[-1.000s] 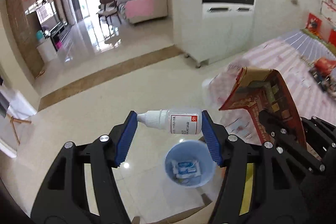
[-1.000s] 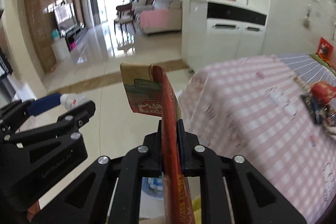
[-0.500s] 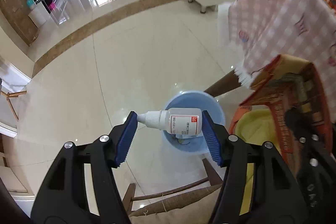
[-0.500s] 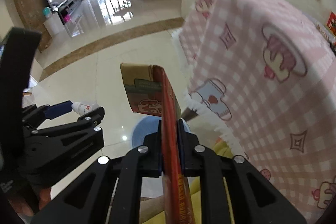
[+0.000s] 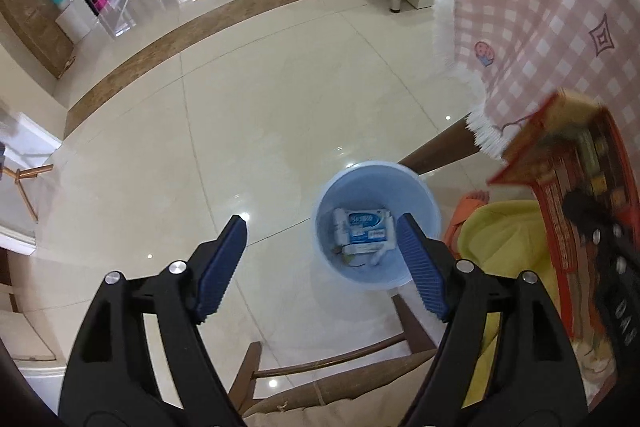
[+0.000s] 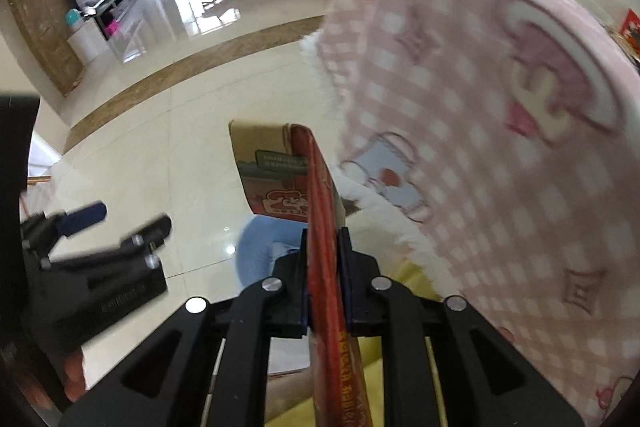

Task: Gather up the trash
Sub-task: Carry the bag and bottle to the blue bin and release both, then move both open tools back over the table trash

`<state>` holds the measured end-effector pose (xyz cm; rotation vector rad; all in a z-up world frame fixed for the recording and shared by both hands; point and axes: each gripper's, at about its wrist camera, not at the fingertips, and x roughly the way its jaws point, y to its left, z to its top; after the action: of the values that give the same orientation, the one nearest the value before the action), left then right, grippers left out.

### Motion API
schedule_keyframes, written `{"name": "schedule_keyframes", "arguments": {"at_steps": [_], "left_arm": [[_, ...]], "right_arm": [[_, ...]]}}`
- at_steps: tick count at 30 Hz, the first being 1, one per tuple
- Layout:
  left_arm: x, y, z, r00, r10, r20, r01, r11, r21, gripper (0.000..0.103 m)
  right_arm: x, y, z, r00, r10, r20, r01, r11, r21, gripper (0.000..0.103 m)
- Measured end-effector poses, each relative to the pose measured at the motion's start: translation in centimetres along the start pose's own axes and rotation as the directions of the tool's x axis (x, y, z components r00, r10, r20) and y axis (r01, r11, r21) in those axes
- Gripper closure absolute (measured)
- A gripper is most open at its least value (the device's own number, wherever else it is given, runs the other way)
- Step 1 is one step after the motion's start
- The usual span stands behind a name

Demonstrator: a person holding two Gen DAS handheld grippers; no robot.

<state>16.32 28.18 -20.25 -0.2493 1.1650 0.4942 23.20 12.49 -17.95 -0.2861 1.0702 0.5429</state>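
Glossy tile floor: left claw open, empty above blue bin; right claw clamps flattened red carton edge-on, likely binned next.

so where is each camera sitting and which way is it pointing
Left wrist: on the left tool, angled down at the floor and blue bin; its open blue-padded fingers show.
Right wrist: on the right tool, facing forward and down past the pink tablecloth; its fingers clamp the red box.
Shared: bin, box, tablecloth, each other's tool.
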Motion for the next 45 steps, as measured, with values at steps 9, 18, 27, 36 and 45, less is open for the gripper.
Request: {"name": "schedule_keyframes", "arguments": {"at_steps": [9, 18, 27, 36, 45], "left_arm": [[-1.4, 2.6, -1.1, 1.0, 0.01, 0.015, -0.008, 0.997, -0.082, 0.024], [-1.9, 2.1, -1.0, 1.0, 0.005, 0.029, -0.002, 0.997, -0.077, 0.024], [-5.5, -0.2, -0.5, 0.993, -0.052, 0.108, 0.054, 0.998, -0.022, 0.024], [-11.9, -4.5, 0.1, 0.959, -0.15, 0.241, 0.136, 0.988, 0.074, 0.024], [-16.9, -11.4, -0.1, 0.899, -0.288, 0.33, 0.225, 0.95, 0.217, 0.021]], "right_arm": [[-1.1, 0.9, 1.8, 0.996, 0.086, 0.001, -0.086, 0.996, 0.014, 0.017], [-1.7, 0.1, 1.2, 0.999, 0.05, -0.006, -0.049, 0.998, 0.026, 0.017], [-5.5, -1.1, 0.1, 0.997, 0.063, 0.037, -0.064, 0.998, 0.022, 0.017], [-13.6, -4.9, -1.7, 0.981, 0.107, 0.161, -0.114, 0.993, 0.036, 0.018], [-21.2, -11.3, -5.5, 0.942, -0.118, 0.313, 0.071, 0.985, 0.158, 0.018]]}}
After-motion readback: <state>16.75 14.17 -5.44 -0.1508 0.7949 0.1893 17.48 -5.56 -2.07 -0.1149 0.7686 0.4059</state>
